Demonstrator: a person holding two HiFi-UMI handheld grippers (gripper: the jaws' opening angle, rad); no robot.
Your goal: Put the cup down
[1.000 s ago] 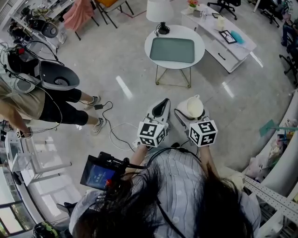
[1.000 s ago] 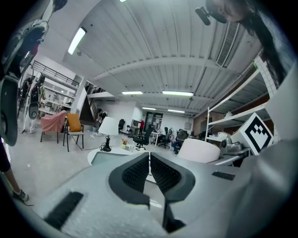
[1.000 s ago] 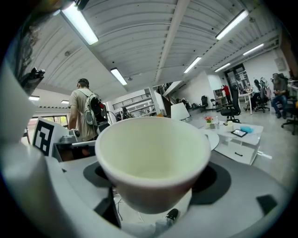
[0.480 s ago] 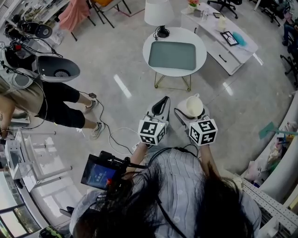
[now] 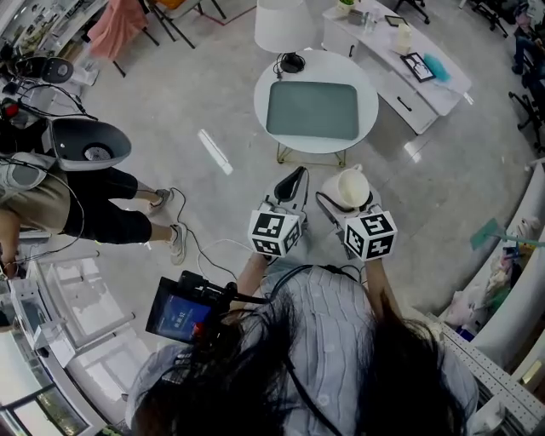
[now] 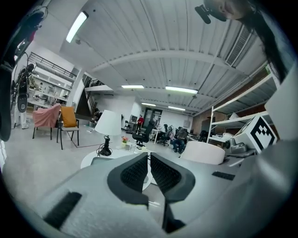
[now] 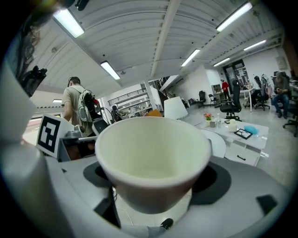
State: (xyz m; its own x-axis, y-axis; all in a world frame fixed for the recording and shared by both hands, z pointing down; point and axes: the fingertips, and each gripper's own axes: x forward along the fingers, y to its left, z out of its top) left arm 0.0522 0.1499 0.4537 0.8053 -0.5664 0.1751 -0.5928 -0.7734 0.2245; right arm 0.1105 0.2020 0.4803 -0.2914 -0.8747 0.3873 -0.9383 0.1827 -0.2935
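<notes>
Left hand-held gripper [image 6: 149, 174]: jaws drawn to a thin slit, nothing betw. them; held level beside the right one, idle.
Right hand-held gripper [image 5: 342, 196]: clamped on the cream ceramic cup [image 7: 153, 158], pads on its lower wall, mouth up.
Cup position: in the air over the floor, upright, looks empty; not on any surface.
Step in hand: carry phase, approx. mid-task; set-down not yet begun.
Round white counter [image 5: 341, 66]: ahead, well apart from the cup.
Grey-green rectangular tray [image 5: 313, 111]: centred on the counter, bare, likely landing spot.
White-shaded lamp [image 5: 278, 25]: at far rim, out of the way.
Next move needs: reach fwd, lower cup flat onto the tray, then open jaws.
</notes>
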